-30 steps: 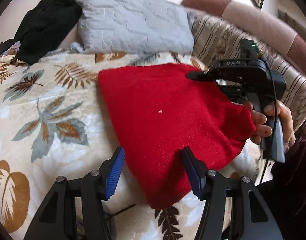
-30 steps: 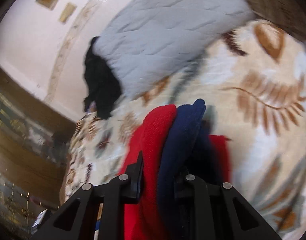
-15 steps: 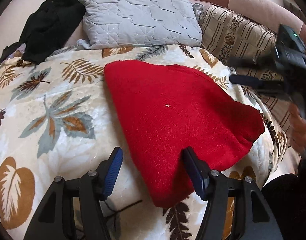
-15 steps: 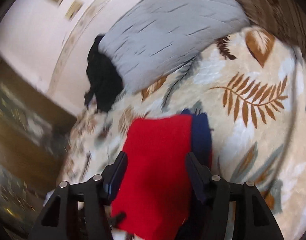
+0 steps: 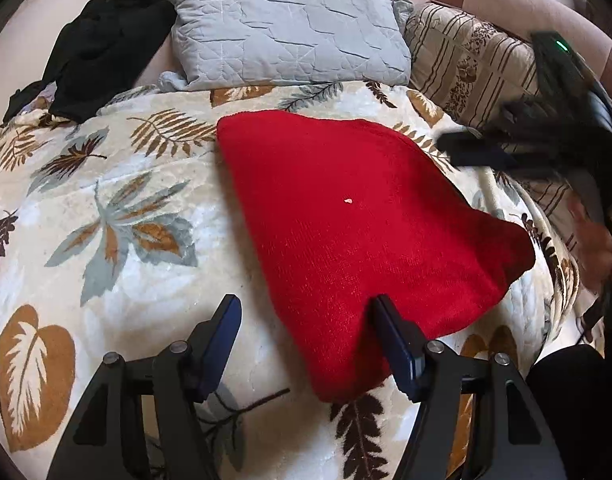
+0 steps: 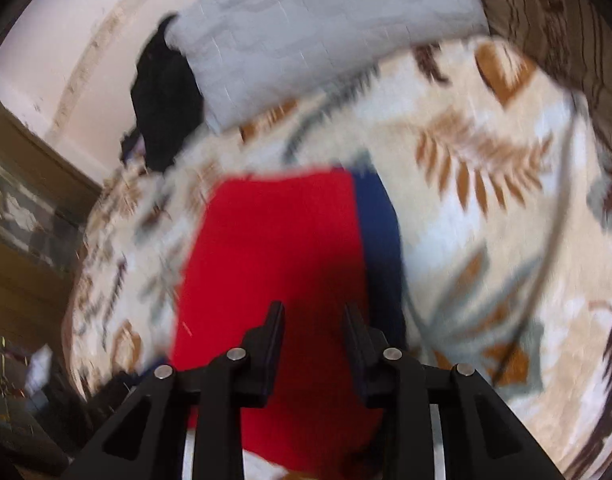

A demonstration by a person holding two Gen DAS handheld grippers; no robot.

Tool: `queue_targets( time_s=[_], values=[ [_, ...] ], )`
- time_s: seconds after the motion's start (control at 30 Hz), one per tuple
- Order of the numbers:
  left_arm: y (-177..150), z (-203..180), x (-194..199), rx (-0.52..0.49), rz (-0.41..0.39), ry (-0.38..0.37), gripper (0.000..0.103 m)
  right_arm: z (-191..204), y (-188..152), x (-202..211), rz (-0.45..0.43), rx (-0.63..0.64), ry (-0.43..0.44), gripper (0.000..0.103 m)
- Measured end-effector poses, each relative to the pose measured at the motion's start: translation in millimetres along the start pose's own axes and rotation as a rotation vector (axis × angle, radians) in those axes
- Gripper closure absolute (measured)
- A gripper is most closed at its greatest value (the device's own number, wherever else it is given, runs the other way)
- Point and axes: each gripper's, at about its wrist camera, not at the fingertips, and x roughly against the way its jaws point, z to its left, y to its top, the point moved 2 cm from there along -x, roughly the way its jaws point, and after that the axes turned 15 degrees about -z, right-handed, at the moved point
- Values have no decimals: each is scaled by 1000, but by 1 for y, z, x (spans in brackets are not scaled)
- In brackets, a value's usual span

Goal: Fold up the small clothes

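A red knit garment [image 5: 353,232] lies folded flat on the leaf-patterned blanket [image 5: 106,208]. In the right wrist view it [image 6: 274,264] shows a blue band [image 6: 379,232] along its right edge. My left gripper [image 5: 306,320] is open and empty, its right finger over the garment's near corner. My right gripper [image 6: 313,316] is open and empty above the garment's near end; it appears blurred at the right in the left wrist view [image 5: 485,152].
A grey quilted pillow [image 5: 282,28] and black clothing [image 5: 102,40] lie at the back. A striped brown cushion [image 5: 465,68] is at the back right. The blanket edge drops off at the right [image 5: 553,280].
My right gripper opened and let go of the garment, then drew back and up. The garment now lies flat. My left gripper stayed open in place.
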Motion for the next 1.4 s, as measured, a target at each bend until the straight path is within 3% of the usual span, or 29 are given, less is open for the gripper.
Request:
queue_targets(
  time_s=[0.1,0.2,0.3,0.47,0.77,0.97,1.13,1.17,1.2,1.27,1.33,1.4],
  values=[
    [0,0,-1,-13,-2,0,34,10,16,-21,-4,22,-57,69],
    [1,-2,0,-23,-9,0,34,2,26,-67,61,30,-141,70],
    [2,-4,1,-42,-15,9,34,-5,27,-94,84,-4,-128,70],
    [1,-5,4,-54,-22,24,34,2,25,-67,85,3,-110,70],
    [-2,-9,10,-96,-41,57,34,9,-36,10,72,31,-39,70],
    [-4,-12,12,-116,-49,81,34,-6,-52,5,27,53,-80,69],
    [-3,-11,22,-129,-63,107,34,-12,-50,18,-30,-34,-1,68],
    [-2,-11,24,-136,-64,119,34,-15,-49,22,-42,-64,25,63],
    [0,-10,26,-141,-66,129,34,-17,-47,27,-57,-94,53,44],
    [3,-8,31,-154,-84,152,34,-23,-40,40,-124,-139,95,23],
    [7,-6,35,-163,-103,178,34,-27,-35,52,-192,-157,94,23],
    [12,-3,38,-171,-121,199,34,-34,-33,54,-194,-200,116,23]
  ],
)
